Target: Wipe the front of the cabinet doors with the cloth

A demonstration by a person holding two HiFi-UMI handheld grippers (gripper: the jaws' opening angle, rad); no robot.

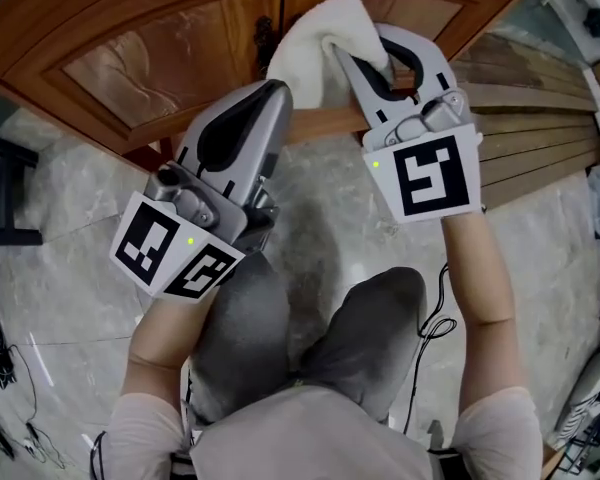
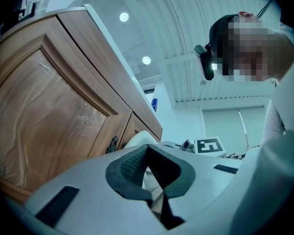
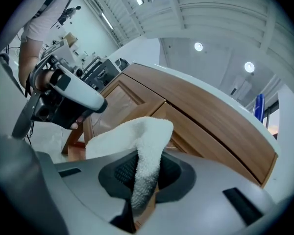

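**A:** Start with the head view. Where is the cloth?

**B:** The cloth [image 1: 315,43] is a white bunch clamped in the right gripper [image 1: 355,53]. It is pushed against the cabinet doors [image 1: 150,58] at the seam between them, just beside a dark handle [image 1: 263,33]. I'd say it sticks out past the tips so that towel, not plastic, meets the wood.

**A:** And the left gripper?

**B:** The left gripper [image 1: 278,90] points at the same spot, with its tip just beside the cloth. My guess is that it is there to steady or tuck the bunch.

**A:** What does the left gripper view show?

**B:** Its jaws are drawn together with nothing between the pads. The cloth shows beyond them, against the wood. The handle is to its left and the right gripper's marker cube [image 2: 209,146] is behind.

**A:** And the right gripper view?

**B:** The jaws are closed on the cloth. One fold runs down between the pads, and the rest flops over the top toward the doors. That loose part is what would do the rubbing. The left gripper hangs near, off to the left.

**A:** What's the count?

**B:** Two doors, one cloth, two grippers, and one handle that I can make out. I can't tell how much wood has been wiped.
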